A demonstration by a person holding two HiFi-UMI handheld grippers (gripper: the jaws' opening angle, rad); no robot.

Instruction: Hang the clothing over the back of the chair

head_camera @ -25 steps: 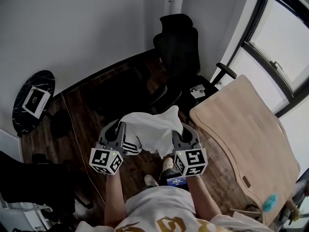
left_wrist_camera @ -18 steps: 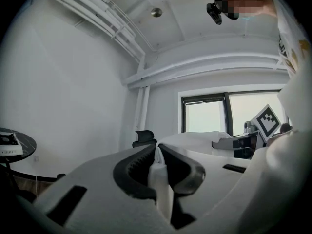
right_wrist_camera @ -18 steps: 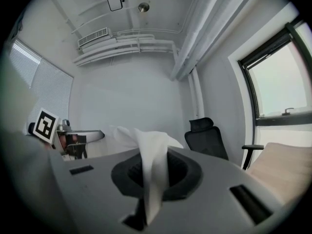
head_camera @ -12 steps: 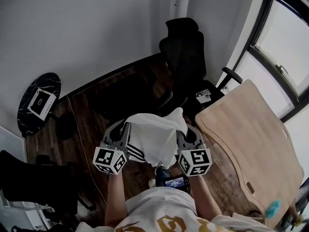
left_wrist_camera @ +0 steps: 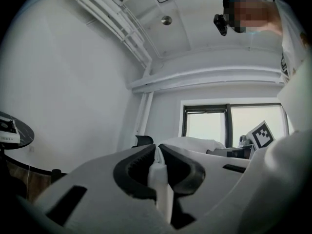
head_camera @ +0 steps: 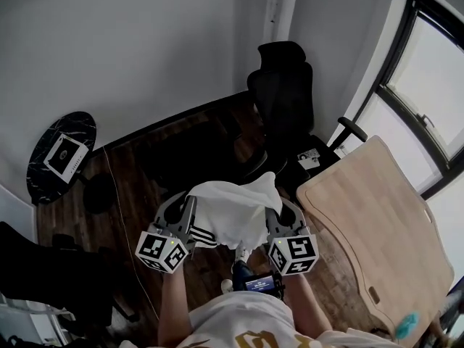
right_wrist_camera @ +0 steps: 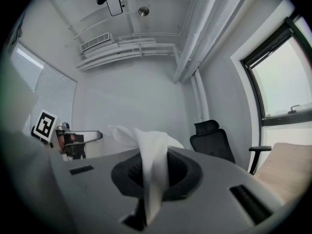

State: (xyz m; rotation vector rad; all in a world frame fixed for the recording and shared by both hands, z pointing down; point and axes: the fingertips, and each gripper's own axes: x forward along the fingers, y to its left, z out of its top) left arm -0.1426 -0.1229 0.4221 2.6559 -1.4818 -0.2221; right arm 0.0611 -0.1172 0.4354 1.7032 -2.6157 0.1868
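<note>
Clothing (head_camera: 228,212) hangs strung between the two grippers, low in the middle of the head view. The left tongs (head_camera: 190,207) and right tongs (head_camera: 272,210) are each clenched on a fold of the white cloth. The chair (head_camera: 286,104) sits at about 1 o'clock from it, well apart.

I'd hold both grips tight and carry it spread wide, high enough to clear the headrest (head_camera: 281,55). Then lower it so cloth falls on both sides of the back.

Hard to tell which edge is pinched or how far it dangles underneath. The chair's seat also melts into the dark floor (head_camera: 145,165).
</note>
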